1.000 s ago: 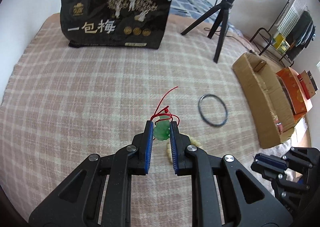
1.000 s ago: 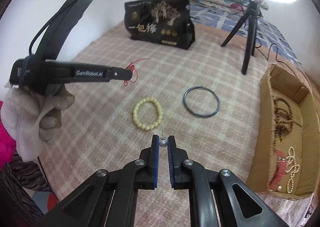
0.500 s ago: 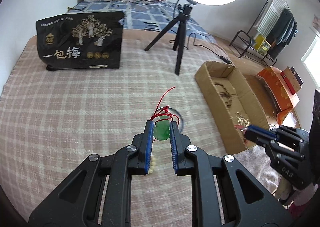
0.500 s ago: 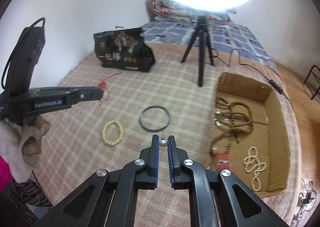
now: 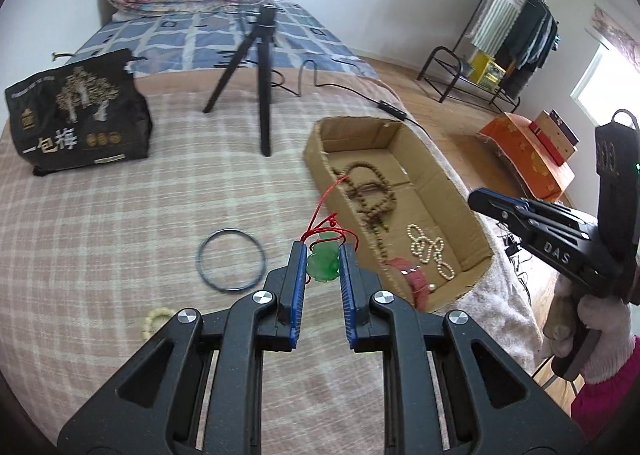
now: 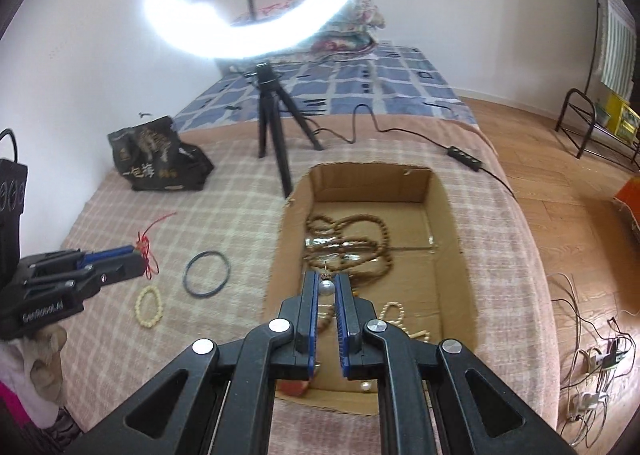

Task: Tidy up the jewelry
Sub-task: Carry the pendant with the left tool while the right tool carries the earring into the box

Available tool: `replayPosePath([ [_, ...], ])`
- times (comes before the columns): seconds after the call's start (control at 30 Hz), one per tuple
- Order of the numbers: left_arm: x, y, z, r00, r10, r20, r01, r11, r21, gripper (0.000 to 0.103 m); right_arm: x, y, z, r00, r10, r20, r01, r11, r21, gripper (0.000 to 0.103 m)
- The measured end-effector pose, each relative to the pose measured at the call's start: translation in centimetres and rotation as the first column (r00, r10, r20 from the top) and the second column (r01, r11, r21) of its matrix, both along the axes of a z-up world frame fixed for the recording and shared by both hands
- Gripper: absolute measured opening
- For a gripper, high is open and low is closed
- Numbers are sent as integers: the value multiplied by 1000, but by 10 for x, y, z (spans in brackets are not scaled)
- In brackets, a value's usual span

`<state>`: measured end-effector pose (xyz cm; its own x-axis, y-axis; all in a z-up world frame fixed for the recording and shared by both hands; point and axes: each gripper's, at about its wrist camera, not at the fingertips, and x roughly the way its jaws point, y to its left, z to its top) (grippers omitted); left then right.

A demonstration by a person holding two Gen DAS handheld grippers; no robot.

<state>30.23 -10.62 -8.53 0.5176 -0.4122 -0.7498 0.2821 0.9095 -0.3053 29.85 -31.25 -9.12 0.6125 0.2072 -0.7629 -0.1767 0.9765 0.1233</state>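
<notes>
My left gripper (image 5: 323, 255) is shut on a green jade pendant (image 5: 323, 266) with a red cord (image 5: 328, 207), held above the blanket just left of the cardboard box (image 5: 452, 191). My right gripper (image 6: 326, 282) is shut on a small pearl earring (image 6: 326, 287), held over the near part of the cardboard box (image 6: 452, 215). The box holds brown bead strands (image 6: 348, 239), a white pearl string (image 5: 430, 251) and a red item (image 5: 416, 279). A dark bangle (image 5: 231, 265) and a cream bead bracelet (image 6: 149, 305) lie on the blanket.
A black printed bag (image 5: 76, 115) stands at the back left. A ring light on a black tripod (image 5: 262, 75) stands behind the box, its cable (image 6: 400, 131) running right. The bed edge falls off to the right of the box.
Both grippers have swung right toward the cardboard box with their items held. The right gripper is now over the box; the left is beside its left wall.
</notes>
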Motion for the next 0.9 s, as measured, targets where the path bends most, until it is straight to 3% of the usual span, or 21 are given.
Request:
replayPosePath([
  [0.43,9,-74,-7,996,-91,-10,91,996,-21,15,33,-31,-8,999,-43,-11,43,999,-3,6],
  [0.9,24,-99,-20,993,-112,-23,111,993,-29,15,63,-42,-20,998,-67,-22,67,998,9,7],
])
